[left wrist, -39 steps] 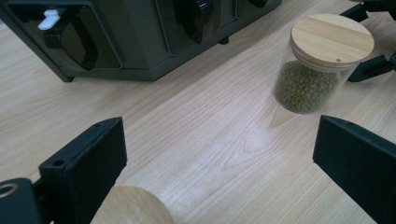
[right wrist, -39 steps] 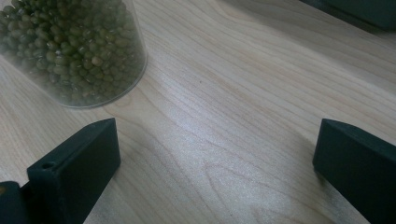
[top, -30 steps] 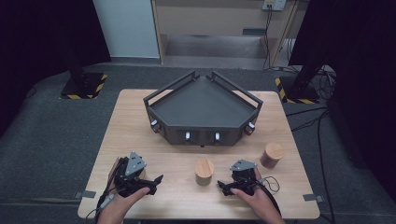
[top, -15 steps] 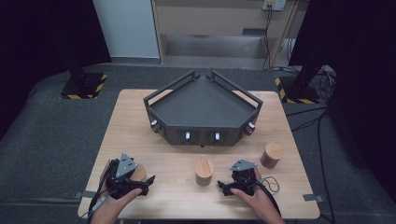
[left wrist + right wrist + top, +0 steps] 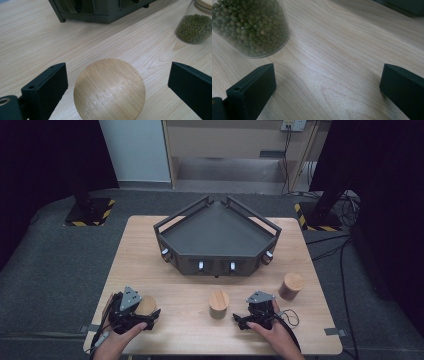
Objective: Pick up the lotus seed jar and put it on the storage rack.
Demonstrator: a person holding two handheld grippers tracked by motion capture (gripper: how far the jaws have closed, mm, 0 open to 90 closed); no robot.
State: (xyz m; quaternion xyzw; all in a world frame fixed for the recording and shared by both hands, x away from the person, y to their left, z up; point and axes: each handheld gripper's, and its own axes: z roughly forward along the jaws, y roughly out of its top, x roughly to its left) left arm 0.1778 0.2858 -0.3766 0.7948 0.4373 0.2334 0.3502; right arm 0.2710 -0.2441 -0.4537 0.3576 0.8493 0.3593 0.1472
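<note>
Pale wooden table on grey carpet, dark curtains behind. Nearest the left gripper is a jar with a round wooden lid, sitting at the table's front left, right between the jaws, which are spread wide and not touching it. A second jar of green beans stands farther off near the middle front. The right gripper is spread wide too, over bare wood just beside that bean jar. Another wooden-lidded jar sits right, and a dark angular tray behind.
</note>
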